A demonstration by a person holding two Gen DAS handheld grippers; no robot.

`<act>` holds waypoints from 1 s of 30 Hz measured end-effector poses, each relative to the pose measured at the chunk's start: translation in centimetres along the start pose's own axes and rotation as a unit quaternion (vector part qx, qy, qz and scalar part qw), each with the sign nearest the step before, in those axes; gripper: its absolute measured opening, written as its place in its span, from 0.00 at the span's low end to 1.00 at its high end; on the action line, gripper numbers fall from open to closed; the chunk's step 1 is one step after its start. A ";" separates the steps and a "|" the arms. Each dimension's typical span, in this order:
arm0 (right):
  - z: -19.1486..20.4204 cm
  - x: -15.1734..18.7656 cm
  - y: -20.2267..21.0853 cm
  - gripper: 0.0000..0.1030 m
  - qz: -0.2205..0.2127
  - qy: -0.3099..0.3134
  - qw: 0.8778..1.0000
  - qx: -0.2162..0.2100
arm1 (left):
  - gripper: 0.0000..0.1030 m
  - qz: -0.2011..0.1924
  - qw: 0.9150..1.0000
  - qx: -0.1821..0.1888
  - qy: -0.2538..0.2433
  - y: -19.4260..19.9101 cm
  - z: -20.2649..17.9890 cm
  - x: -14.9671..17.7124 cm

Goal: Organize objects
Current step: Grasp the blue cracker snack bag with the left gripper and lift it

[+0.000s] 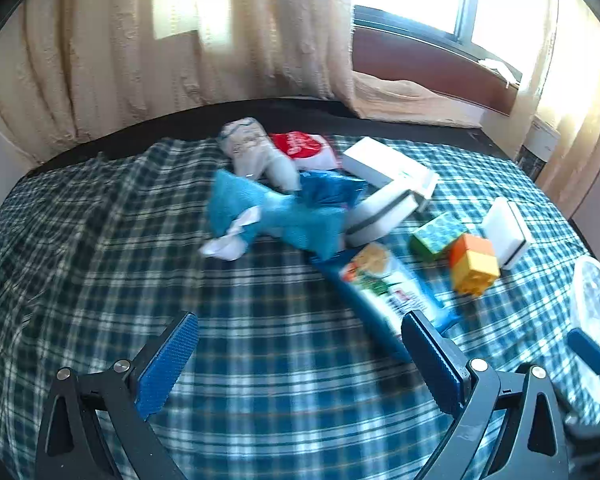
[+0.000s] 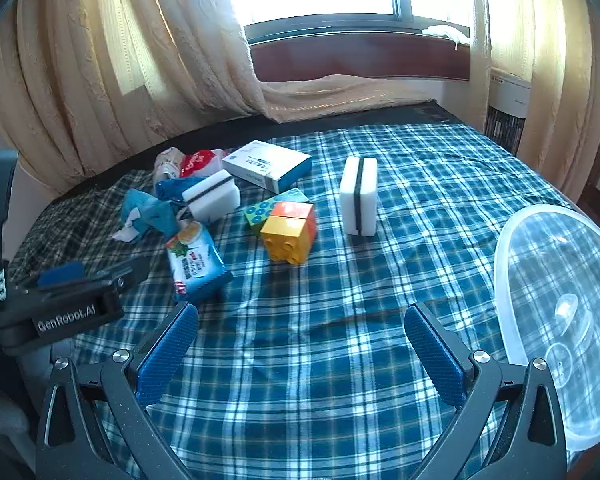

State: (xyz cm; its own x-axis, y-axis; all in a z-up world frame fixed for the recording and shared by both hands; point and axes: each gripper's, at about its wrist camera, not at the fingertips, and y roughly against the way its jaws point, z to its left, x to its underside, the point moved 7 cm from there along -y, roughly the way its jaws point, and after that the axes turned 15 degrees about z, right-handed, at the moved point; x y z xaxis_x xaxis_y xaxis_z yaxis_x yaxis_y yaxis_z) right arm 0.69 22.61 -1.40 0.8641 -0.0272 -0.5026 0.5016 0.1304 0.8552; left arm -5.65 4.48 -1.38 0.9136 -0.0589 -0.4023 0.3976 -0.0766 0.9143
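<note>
Plaid blue cloth (image 2: 300, 360) lies bare between my right gripper (image 2: 300, 356) jaws, spread wide; blue snack packet (image 1: 388, 292) sits just ahead of my left gripper (image 1: 300, 360), equally spread; clear plastic bowl (image 2: 560, 300) beside right.

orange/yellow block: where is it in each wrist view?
Left wrist: orange and yellow block sits right of centre on the plaid cloth, beside the green patterned cube.
Right wrist: the block sits centre-left, in front of the same green cube.
Shared landmark: the upright white sponge with a dark stripe, just right of the block in both.
</note>
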 end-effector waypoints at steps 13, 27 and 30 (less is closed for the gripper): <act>-1.6 0.2 -0.7 0.94 0.007 -0.014 1.000 -0.009 | 1.00 0.025 1.000 0.008 0.000 -2.6 -3.5 -2.2; -1.1 0.0 -1.4 0.95 0.016 -0.010 1.000 -0.002 | 0.88 0.046 0.999 0.015 -0.005 -4.6 -3.9 -2.2; -0.9 -0.1 -1.5 0.95 0.016 -0.008 1.000 0.001 | 0.79 0.053 0.998 0.019 -0.008 -4.8 -3.9 -2.1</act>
State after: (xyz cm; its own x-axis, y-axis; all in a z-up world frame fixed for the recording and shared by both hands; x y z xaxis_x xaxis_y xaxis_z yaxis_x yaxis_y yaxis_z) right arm -0.18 23.31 -2.72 0.8806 -0.0390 -0.4723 0.4732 0.1285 0.8715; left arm -9.13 8.88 -4.80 0.9486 -0.0848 -0.3049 0.2955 -0.1077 0.9492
